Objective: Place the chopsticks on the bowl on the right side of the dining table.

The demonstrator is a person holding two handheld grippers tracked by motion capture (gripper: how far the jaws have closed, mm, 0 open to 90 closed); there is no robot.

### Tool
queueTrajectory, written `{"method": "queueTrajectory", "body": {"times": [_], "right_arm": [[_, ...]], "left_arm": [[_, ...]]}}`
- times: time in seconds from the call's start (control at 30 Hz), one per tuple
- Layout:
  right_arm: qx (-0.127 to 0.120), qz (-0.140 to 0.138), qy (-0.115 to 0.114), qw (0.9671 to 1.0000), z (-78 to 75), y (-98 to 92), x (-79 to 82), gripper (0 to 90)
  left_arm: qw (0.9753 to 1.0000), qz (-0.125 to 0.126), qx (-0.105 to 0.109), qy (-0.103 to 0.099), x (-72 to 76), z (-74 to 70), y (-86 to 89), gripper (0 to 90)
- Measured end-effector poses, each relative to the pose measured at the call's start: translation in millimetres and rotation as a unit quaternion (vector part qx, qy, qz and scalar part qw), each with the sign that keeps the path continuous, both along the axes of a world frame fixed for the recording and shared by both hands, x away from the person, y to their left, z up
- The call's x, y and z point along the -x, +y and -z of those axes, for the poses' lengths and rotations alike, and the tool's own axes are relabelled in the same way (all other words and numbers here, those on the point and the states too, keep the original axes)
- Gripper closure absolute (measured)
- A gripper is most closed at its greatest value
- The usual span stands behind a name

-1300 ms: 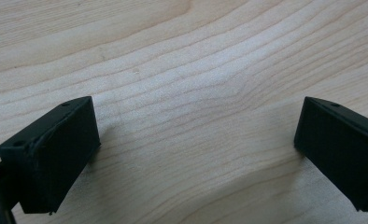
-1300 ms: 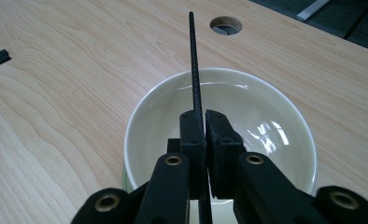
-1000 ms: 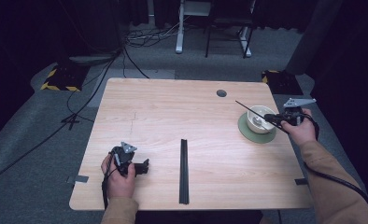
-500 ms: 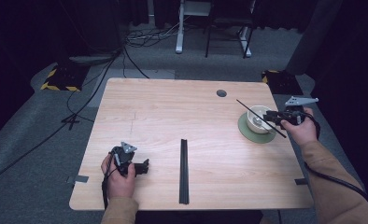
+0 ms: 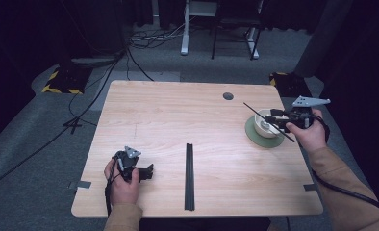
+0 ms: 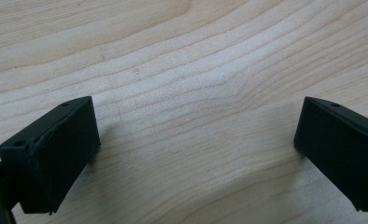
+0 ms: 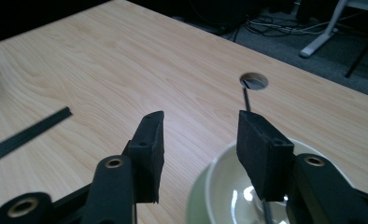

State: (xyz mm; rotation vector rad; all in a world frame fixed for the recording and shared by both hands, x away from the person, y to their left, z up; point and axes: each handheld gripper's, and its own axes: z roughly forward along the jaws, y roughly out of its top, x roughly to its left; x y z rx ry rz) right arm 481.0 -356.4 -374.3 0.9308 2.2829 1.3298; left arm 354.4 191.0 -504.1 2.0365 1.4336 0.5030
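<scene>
Left of the black strip (image 5: 189,177), the left gripper (image 5: 148,172) rests low with jaws spread over bare table (image 5: 178,115), while far right the right gripper (image 5: 270,117), jaws parted, hovers above the bowl (image 5: 263,126) near the table's edge, a thin black stick (image 5: 268,122) lying against one jaw.

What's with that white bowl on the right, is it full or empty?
Empty, as far as it shows: the bowl has a bare, glossy inside, with nothing but a thin black stick crossing it. Part of the inside is hidden.
</scene>
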Motion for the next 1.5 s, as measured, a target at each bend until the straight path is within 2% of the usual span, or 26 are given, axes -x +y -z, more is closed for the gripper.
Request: {"method": "queueTrajectory", "body": {"times": [0.1, 0.3, 0.6, 0.73, 0.97, 1.1, 1.27, 1.5], "right_arm": [[-0.011, -0.005, -0.003, 0.9999, -6.6, 12.1, 7.9, 47.7], [-0.016, -0.042, -0.006, 0.999, -15.0, 39.6, 24.6, 43.3], [-0.018, -0.088, -0.006, 0.996, -17.5, 75.3, 38.4, 42.1], [-0.011, -0.107, -0.004, 0.9942, -14.5, 93.2, 45.2, 42.2], [-0.014, -0.131, 0.005, 0.9913, -6.2, 116.6, 56.6, 41.8], [-0.018, -0.14, 0.001, 0.99, 0.0, 127.3, 62.4, 41.5], [-0.021, -0.15, 0.007, 0.9884, 6.7, 137.5, 68.7, 41.8], [-0.009, -0.179, 0.005, 0.9838, 19.1, 157.9, 80.7, 42.4]], "left_arm": [[1.0, 0.0, 0.001, 0.0, 0.0, 0.1, 0.1, 0.3], [1.0, 0.0, 0.0, 0.0, 0.1, 0.0, 0.0, 0.3], [1.0, -0.001, 0.0, 0.0, 0.2, 0.0, 0.0, 0.3], [1.0, 0.0, 0.0, 0.0, 0.2, 0.0, 0.0, 0.3], [1.0, 0.0, 0.0, 0.0, 0.0, 0.0, 0.0, 0.3], [1.0, 0.001, 0.002, 0.0, -0.2, 0.2, 0.0, 0.3], [1.0, 0.0, 0.001, 0.0, -0.7, 0.1, 0.0, 0.1], [1.0, 0.0, 0.001, 0.0, -0.7, 0.1, 0.0, 0.1]]}}
